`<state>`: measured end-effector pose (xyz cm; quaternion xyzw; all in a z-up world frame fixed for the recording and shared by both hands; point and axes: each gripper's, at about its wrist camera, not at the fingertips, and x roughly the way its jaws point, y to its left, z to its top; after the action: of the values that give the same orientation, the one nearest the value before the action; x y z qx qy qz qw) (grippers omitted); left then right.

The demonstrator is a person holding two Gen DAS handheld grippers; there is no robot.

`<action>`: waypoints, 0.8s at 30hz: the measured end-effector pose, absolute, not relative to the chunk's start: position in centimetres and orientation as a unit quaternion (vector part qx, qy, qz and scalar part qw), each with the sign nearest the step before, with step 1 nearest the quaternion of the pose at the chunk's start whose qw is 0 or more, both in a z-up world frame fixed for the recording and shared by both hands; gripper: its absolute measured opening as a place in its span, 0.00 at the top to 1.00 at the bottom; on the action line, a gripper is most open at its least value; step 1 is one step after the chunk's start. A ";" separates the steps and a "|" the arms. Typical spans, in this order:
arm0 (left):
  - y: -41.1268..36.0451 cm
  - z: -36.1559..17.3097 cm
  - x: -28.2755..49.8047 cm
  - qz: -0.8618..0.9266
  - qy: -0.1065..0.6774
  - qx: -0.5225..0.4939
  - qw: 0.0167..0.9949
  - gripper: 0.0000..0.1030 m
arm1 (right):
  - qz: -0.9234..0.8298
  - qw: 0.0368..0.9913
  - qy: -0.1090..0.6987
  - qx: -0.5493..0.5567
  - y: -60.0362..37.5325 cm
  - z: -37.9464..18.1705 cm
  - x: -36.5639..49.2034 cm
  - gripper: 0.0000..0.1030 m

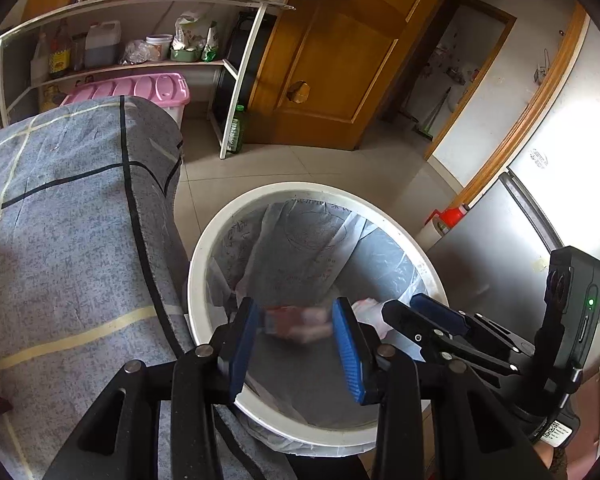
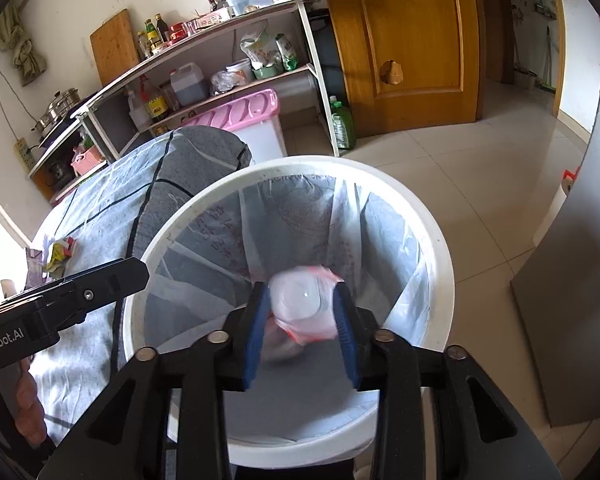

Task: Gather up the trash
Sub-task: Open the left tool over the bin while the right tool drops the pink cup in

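A white round trash bin (image 1: 204, 264) with a clear plastic liner stands on the floor beside the table; it also shows in the right wrist view (image 2: 440, 248). My left gripper (image 1: 296, 320) is open above the bin, and a blurred red-and-pink wrapper (image 1: 296, 322) shows between its blue pads, apparently loose in the air. My right gripper (image 2: 302, 312) holds a white plastic cup with red wrapping (image 2: 304, 304) between its pads over the bin mouth. The right gripper also shows in the left wrist view (image 1: 420, 316).
A table with a grey checked cloth (image 1: 72, 240) is left of the bin, with more wrappers (image 2: 60, 252) on it. A shelf rack (image 1: 236, 80), a pink-lidded box (image 1: 140, 88), a green bottle (image 2: 342, 124), a wooden door (image 2: 404, 40) and a grey fridge (image 1: 500, 248) stand around.
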<state>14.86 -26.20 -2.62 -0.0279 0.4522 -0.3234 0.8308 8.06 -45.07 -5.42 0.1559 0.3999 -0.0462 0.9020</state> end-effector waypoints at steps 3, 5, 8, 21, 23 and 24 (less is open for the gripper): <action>-25.8 -2.6 14.8 -0.319 0.454 -0.034 0.831 0.60 | -0.045 0.903 0.396 0.161 -45.1 -5.4 7.9 0.48; -25.3 -2.3 14.6 -0.315 0.449 -0.035 0.835 0.57 | -0.046 0.904 0.394 0.161 -45.0 -5.3 7.8 0.48; -24.4 -1.7 14.0 -0.315 0.439 -0.034 0.841 0.54 | -0.044 0.905 0.391 0.161 -44.6 -5.0 7.6 0.48; -17.6 0.8 11.5 -0.230 0.389 -0.026 0.892 0.51 | -0.026 0.926 0.350 0.139 -40.1 -2.1 6.5 0.48; -16.3 1.2 11.2 -0.218 0.383 -0.028 0.897 0.50 | -0.018 0.929 0.343 0.136 -39.2 -1.5 6.3 0.48; -15.8 1.5 10.9 -0.207 0.378 -0.025 0.902 0.50 | -0.014 0.931 0.340 0.134 -38.7 -1.2 6.3 0.48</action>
<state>10.95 -15.78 1.46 -0.0251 0.3779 -0.2070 0.9021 6.32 -38.71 -1.23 0.1336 0.3397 -0.0135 0.9309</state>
